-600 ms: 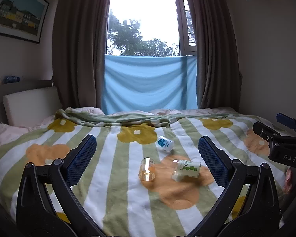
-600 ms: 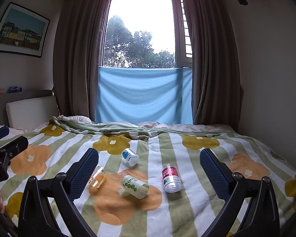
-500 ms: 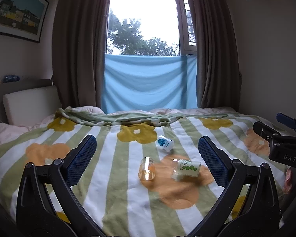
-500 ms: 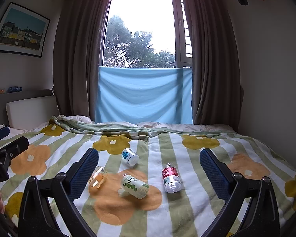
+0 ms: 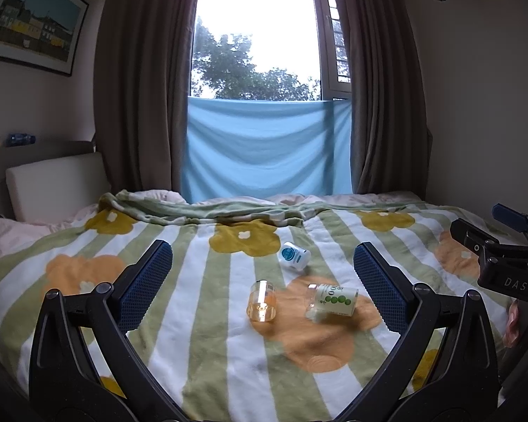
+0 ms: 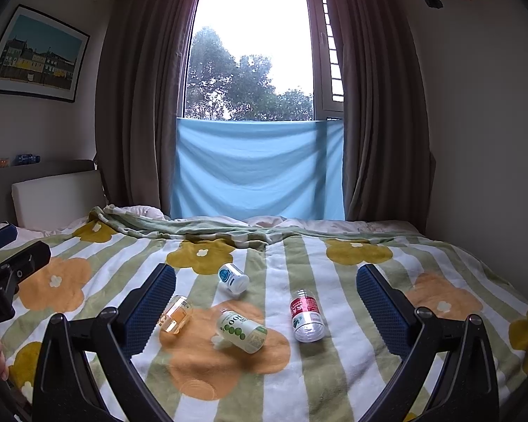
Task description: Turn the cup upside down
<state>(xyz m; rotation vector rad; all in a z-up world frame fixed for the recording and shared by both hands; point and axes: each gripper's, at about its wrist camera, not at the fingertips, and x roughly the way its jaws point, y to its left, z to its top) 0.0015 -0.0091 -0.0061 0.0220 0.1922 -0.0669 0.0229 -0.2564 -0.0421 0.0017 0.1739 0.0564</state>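
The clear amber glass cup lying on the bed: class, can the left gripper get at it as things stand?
Probably yes: the clear amber glass cup lies ahead of the open left gripper, nothing between; the green-dotted bottle lies apart.

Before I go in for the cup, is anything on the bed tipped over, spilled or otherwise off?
All four containers lie on their sides on the blanket: the amber cup, the blue-label jar, the green-dot bottle and the red-label bottle. No spill shows. Both grippers are open and empty.
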